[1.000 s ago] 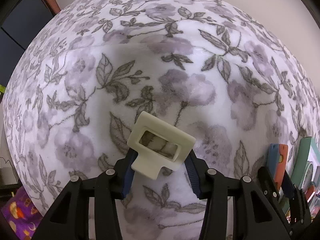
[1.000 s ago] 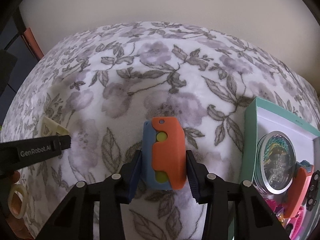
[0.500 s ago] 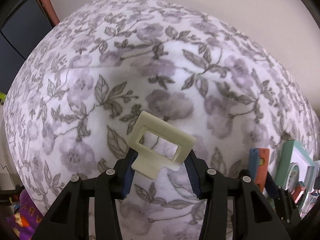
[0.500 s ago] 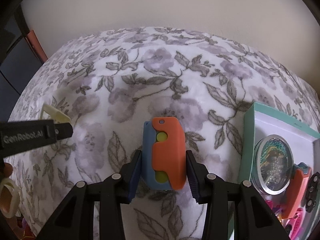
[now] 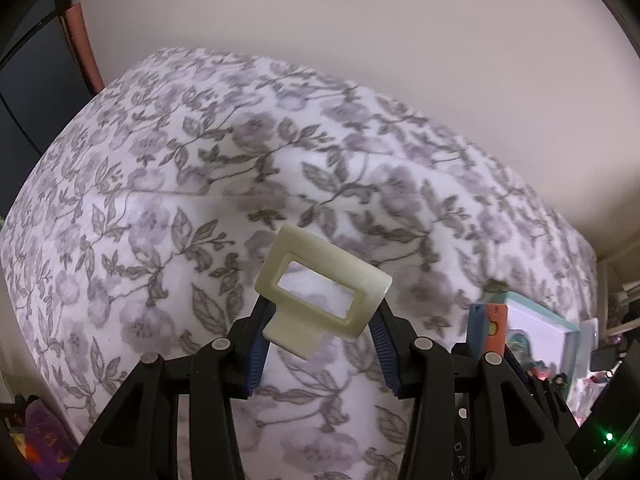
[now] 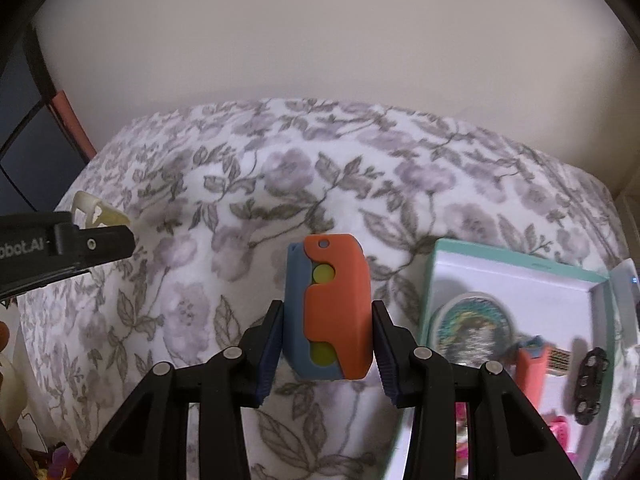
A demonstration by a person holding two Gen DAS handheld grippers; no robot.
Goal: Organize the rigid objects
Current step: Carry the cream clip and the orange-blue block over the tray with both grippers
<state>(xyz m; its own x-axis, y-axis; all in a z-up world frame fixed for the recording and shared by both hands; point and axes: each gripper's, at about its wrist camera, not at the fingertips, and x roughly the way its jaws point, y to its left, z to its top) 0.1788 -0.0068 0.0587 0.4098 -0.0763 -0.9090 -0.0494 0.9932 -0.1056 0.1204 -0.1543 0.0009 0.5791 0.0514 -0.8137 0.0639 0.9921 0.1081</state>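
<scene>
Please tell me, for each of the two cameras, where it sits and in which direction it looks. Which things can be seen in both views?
Left wrist: sits on the left gripper, looks down along its fingers at the flowered cloth; holds a cream frame piece.
Right wrist: sits on the right gripper, looks down at the same cloth; holds an orange and blue block, white box at right.
Shared: cloth, box, both held things, each other's gripper.

Plain cream wall across the upper frame; floral purple-grey bedspread filling the middle; dark panel with reddish edge at upper left.
</scene>
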